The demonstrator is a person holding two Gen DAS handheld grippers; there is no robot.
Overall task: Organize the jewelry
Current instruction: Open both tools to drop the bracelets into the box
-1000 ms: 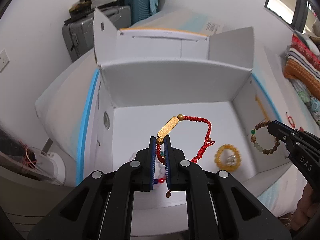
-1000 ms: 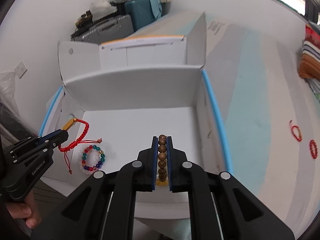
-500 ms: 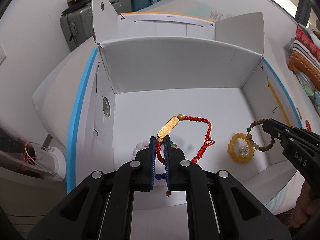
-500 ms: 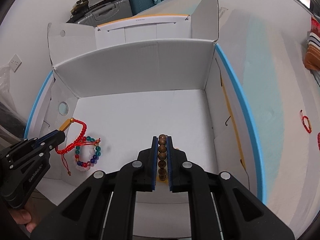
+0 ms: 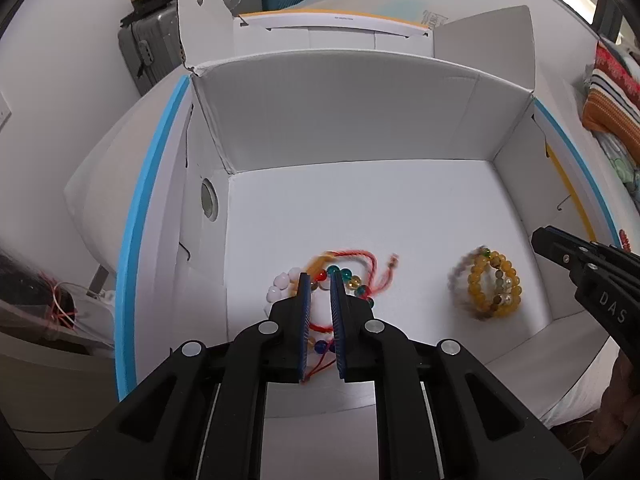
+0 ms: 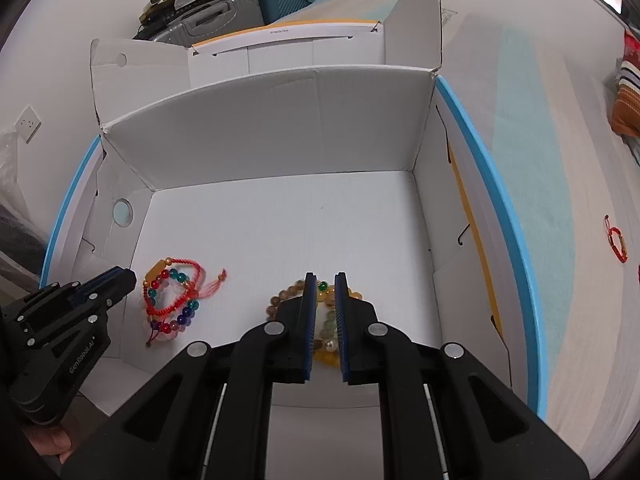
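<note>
Left gripper (image 5: 319,280) and right gripper (image 6: 322,280) both angled steeply downward side by side, jaws of each opening and standing slightly apart, pads pressing on nothing, a hand (image 6: 52,446) gripping the left handle.

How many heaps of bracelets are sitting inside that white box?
2. A red-and-multicolour heap near the left wall of the box, and a yellow-and-brown heap toward the right. Some pieces may be hidden underneath.
</note>
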